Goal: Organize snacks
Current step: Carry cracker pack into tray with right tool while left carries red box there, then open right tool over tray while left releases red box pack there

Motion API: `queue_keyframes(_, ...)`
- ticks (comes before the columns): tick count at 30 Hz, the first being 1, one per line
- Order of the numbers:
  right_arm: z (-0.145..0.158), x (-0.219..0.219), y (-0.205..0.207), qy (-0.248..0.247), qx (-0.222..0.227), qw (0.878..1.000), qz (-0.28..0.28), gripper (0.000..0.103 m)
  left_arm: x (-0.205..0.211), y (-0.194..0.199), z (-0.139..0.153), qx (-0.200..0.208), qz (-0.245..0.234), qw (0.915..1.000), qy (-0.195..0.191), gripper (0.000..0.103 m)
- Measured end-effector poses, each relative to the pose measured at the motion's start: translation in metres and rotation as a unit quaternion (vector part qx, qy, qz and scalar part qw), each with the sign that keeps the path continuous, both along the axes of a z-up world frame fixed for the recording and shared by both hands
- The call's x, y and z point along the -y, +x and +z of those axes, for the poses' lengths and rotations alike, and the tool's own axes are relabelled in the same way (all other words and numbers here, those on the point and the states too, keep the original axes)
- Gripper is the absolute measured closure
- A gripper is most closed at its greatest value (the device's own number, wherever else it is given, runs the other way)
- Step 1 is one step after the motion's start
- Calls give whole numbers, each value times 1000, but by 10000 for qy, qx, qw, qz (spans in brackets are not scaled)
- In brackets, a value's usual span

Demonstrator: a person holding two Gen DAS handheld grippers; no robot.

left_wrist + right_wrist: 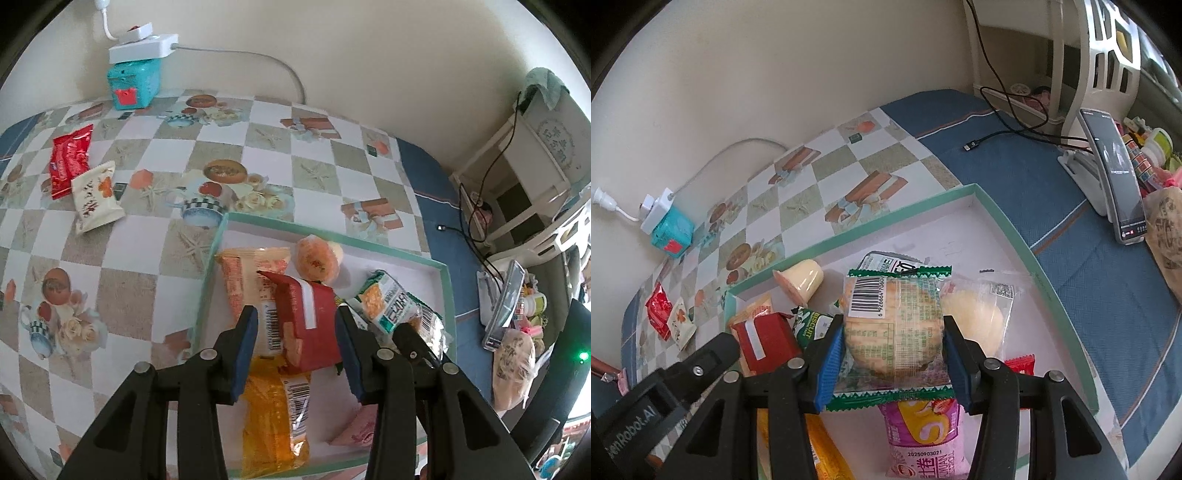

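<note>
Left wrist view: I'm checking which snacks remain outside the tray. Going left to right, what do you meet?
Red packet → white packet → tray's left rim → red box between the left gripper's fingers → green-and-white packet.

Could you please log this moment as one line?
left gripper: open over red packet | right gripper: shut on green-edged clear cracker packet | both over teal-rimmed tray

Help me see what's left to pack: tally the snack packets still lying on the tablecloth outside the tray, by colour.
Red packet: 1
Cream packet: 1
Total: 2
</note>
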State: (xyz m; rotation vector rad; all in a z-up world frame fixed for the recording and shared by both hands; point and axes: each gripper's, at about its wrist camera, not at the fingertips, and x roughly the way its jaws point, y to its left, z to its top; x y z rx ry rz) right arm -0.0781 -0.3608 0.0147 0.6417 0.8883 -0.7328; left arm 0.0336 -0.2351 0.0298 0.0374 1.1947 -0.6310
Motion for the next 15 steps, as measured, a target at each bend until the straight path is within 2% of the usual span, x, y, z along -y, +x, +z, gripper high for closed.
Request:
queue_keyframes(1,-1,0,1,18,-19,10000,-2,49,-1,1,0,20,28,10000,25,48)
queue_keyframes(3,-2,0,1,41,-49,10000,13,49,-5,3,1,35,85,9999,54,46)
queue_keyframes(5,-3,-1,3,20,-104,9999,28,40,-8,6,2,40,156,9998,127,43)
queue_keyframes(7,-3,-1,4,-4,-137,9999,41,36,-11,9,2,59,213,9996,200,31)
queue_keyframes(9,-3,-2,4,-7,-159,9999,69,32,-15,12,0,71,339,9989,320,24)
queue_keyframes(15,-4,-5,7,-110,-245,9995,139,16,-26,21,-7,67,589,9965,590,13)
